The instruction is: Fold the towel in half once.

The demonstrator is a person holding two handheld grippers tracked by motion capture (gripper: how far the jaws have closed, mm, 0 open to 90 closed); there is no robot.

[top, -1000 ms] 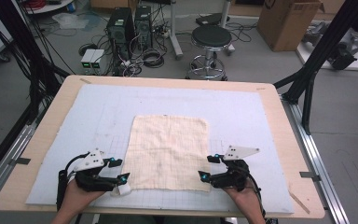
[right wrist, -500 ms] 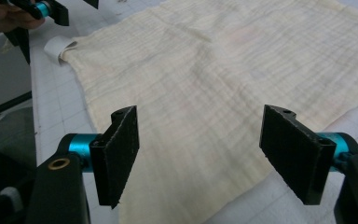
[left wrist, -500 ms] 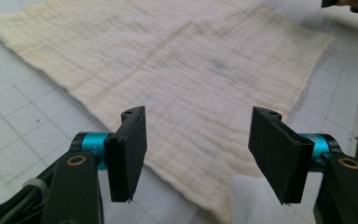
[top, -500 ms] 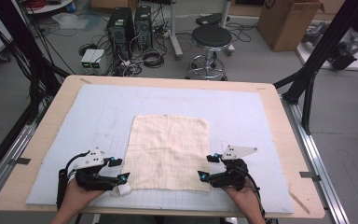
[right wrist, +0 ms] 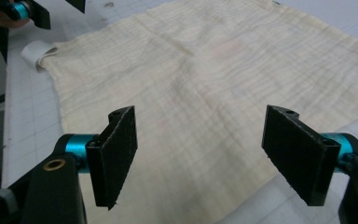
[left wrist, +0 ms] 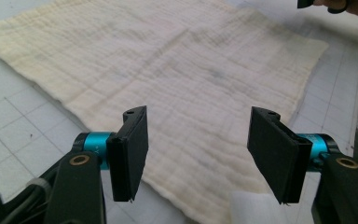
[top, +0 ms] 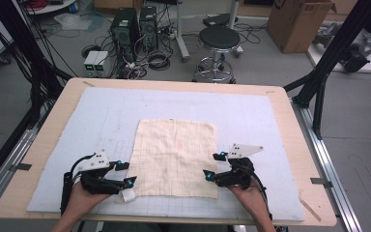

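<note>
While the cream cloth (top: 175, 158) lies flat in the middle of the pale mat (top: 101, 116) on the table (top: 290, 121), both tongs sit at its near edge. The left tongs (top: 125, 173) are open wide at the near left corner, with nothing between the jaws (a small white tag (top: 128, 195) sticks out just there). The right tongs (top: 211, 166) are at the near right corner, and their jaws have just been opening; they stand wide over the cloth without pinching it.
</note>
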